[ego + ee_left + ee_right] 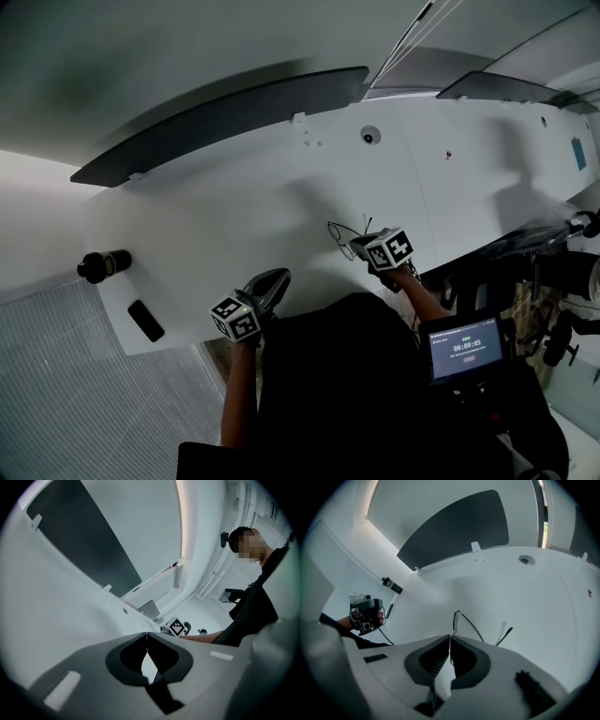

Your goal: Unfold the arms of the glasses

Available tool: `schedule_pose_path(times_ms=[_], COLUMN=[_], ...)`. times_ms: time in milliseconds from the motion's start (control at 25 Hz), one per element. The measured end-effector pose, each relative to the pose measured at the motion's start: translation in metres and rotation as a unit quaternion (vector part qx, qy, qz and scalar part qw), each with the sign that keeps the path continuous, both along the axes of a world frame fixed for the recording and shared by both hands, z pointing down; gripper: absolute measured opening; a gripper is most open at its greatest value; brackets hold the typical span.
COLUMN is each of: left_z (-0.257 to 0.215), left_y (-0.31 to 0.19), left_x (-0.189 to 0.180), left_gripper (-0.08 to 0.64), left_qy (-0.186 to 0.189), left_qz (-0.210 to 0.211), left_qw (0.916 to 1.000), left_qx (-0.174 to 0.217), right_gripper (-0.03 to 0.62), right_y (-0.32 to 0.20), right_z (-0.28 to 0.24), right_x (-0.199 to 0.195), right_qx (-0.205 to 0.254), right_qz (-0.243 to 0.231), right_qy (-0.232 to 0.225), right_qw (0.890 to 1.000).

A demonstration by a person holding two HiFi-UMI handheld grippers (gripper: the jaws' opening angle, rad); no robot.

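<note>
The glasses (341, 238) lie on the white table (234, 206), right of its middle and toward the near edge. Their thin black wire frame runs in between the tips of the right gripper (450, 637), whose jaws are clenched on what looks like the rim beside one lens; a lens loop and one arm tip show just beyond them. The left gripper (147, 634) is closed on nothing, well apart to the left at the table's near edge.
</note>
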State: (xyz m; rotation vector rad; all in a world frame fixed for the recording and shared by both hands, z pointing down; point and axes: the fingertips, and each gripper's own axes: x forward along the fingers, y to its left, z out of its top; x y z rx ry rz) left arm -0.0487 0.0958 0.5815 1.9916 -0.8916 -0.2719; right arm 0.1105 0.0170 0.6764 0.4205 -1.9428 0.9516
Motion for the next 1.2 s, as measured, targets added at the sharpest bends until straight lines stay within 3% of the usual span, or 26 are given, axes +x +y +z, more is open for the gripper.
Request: schedule_pose_path(times_ms=[280, 680, 800, 1040, 1200], left_z=[0.001, -0.005, -0.004, 0.001, 0.014], left_y=[0.004, 0.003, 0.002, -0.001, -0.008], left_x=[0.003, -0.001, 0.001, 0.006, 0.019], left_gripper=[-0.006, -0.006, -0.006, -0.006, -0.004], left_qy=[0.001, -0.005, -0.005, -0.001, 0.013], left_qz=[0.007, 0.0, 0.001, 0.005, 0.011], left_qw=[1.0, 1.0, 1.0, 1.0, 0.9992], left_qx=[0.001, -0.004, -0.003, -0.008, -0.036], right_gripper=[0.064, 0.063, 0.017, 0.015, 0.015], right_y=[0.012, 0.011, 0.009, 0.008, 0.009], right_z=[0.02, 0.032, 0.032, 0.017, -0.013], right_x=[-0.006, 0.003, 0.005, 0.003, -0.01], right_qx=[0.0, -0.003, 0.005, 0.016, 0.037], right_qz=[-0.027, -0.039, -0.041, -0.039, -0.054], right_qy=[0.026, 0.055, 0.059, 0.042, 0.01], right_qw=[0.999, 0.998, 0.997, 0.998, 0.998])
